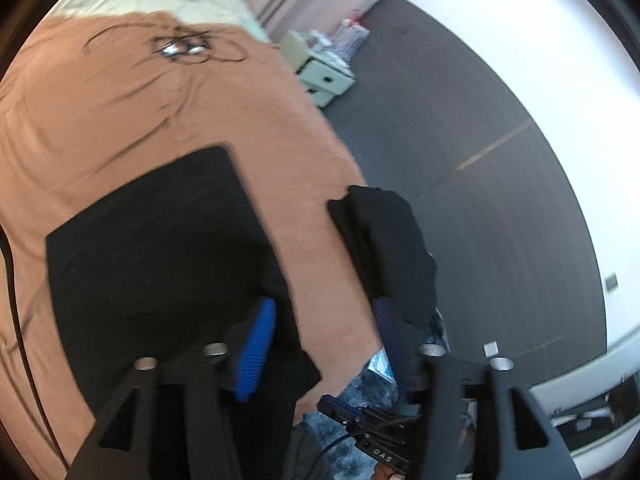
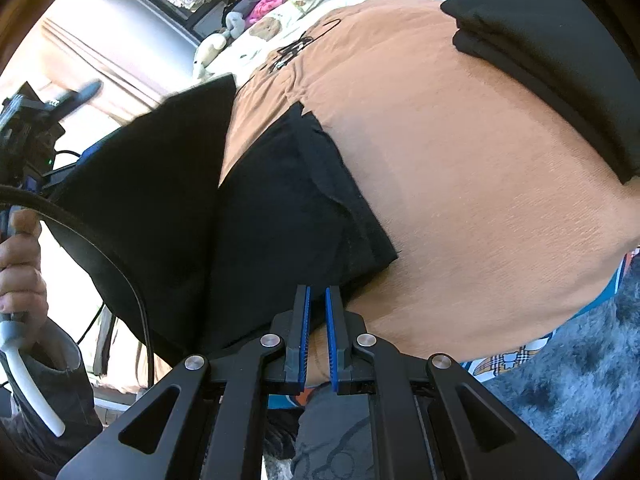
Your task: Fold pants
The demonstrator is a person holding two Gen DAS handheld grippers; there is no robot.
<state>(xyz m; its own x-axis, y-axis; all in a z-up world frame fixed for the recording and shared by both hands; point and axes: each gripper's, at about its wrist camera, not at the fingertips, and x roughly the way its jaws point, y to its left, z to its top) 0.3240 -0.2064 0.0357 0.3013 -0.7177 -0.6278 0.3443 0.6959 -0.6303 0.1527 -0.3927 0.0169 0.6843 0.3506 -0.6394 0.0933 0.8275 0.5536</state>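
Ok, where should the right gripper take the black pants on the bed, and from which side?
Probably the near corner of the black pants, where the stacked layers end in a free edge lying flat on the orange blanket. Come in low from the near bed edge: the right gripper is just short of that corner.

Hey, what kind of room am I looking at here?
Most likely a bedroom. The black pants lie on a bed with an orange-brown cover, stuffed toys and bedding are piled at its far end, and a small white drawer unit stands on the floor beside it.
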